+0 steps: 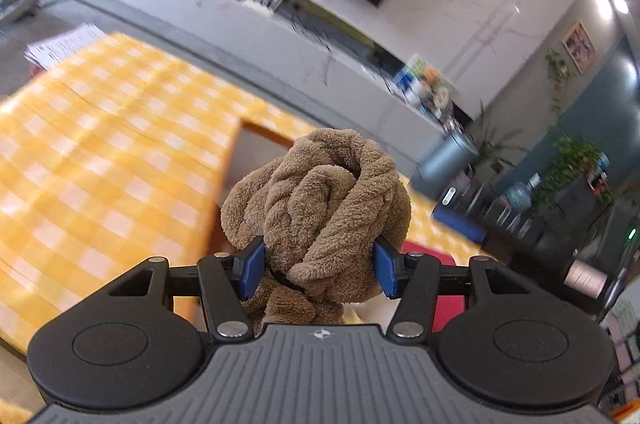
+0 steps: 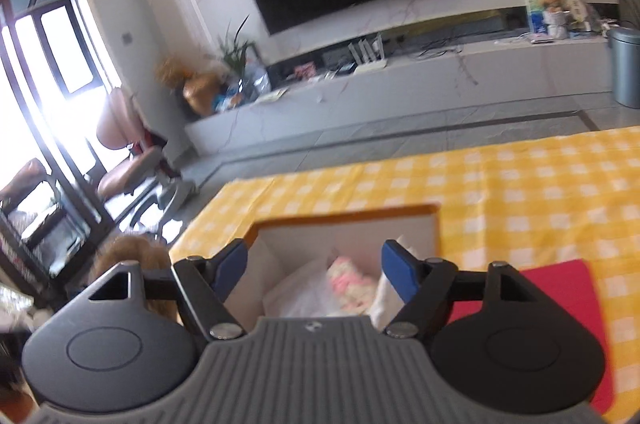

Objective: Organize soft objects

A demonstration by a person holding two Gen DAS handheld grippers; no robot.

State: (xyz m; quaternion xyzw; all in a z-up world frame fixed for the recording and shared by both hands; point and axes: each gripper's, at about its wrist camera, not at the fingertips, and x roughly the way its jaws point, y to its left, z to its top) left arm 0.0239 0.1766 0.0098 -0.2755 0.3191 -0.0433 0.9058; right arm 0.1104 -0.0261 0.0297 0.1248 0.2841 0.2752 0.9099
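In the left wrist view my left gripper (image 1: pixel 319 266) is shut on a bunched brown fleece cloth (image 1: pixel 316 207), its blue pads pressing both sides of the bundle. The cloth hangs over the near edge of an open box (image 1: pixel 256 143) set in the yellow checked tablecloth (image 1: pixel 100 151). In the right wrist view my right gripper (image 2: pixel 314 270) stands open above the same box (image 2: pixel 348 224), with nothing pressed between its fingers. Inside the box lie a pink and white fluffy item (image 2: pixel 348 282) and white soft things (image 2: pixel 304 288).
A red mat (image 2: pixel 560 300) lies on the table right of the box. Brown fur (image 2: pixel 132 256) shows off the table's left edge. Beyond the table are grey floor, a long TV bench (image 2: pixel 400 91), a grey bin (image 2: pixel 624 67) and a pink chair (image 2: pixel 124 143).
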